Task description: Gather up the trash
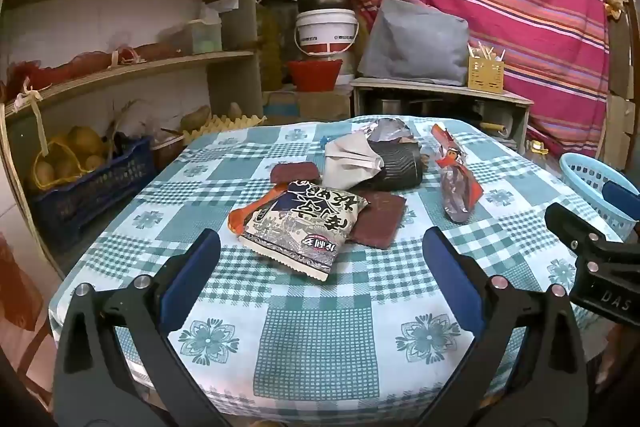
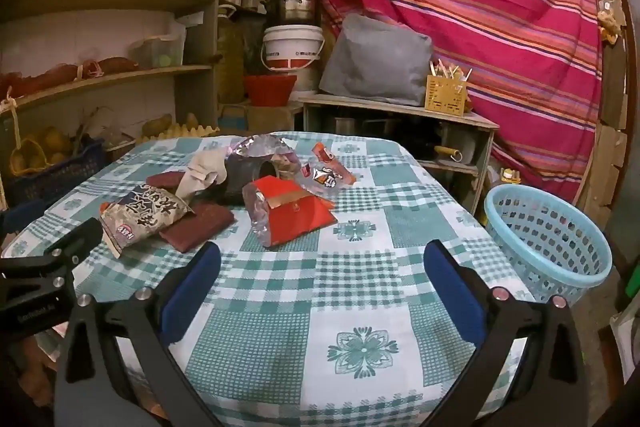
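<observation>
Blue-padded fingers of the left gripper [image 1: 320,263] are spread wide over the near part of the checked tablecloth [image 1: 316,347], with nothing between them. Just beyond them a printed snack bag [image 1: 300,227] is seen lying partly on a dark red packet [image 1: 380,219]. Farther back a crumpled beige wrapper [image 1: 352,163] rests against a black ribbed wrapper [image 1: 400,167], and a torn clear-and-orange wrapper [image 1: 456,179] lies to the right. The right gripper [image 2: 320,263] is likewise held wide and empty above the cloth, short of a red carton [image 2: 296,215] near the table's middle. A light blue perforated basket [image 2: 552,239] is placed off the table's right edge, well apart from the litter. Shelves [image 1: 120,67] are seen at the far left, and a striped pink cloth [image 2: 480,7] hangs behind.
</observation>
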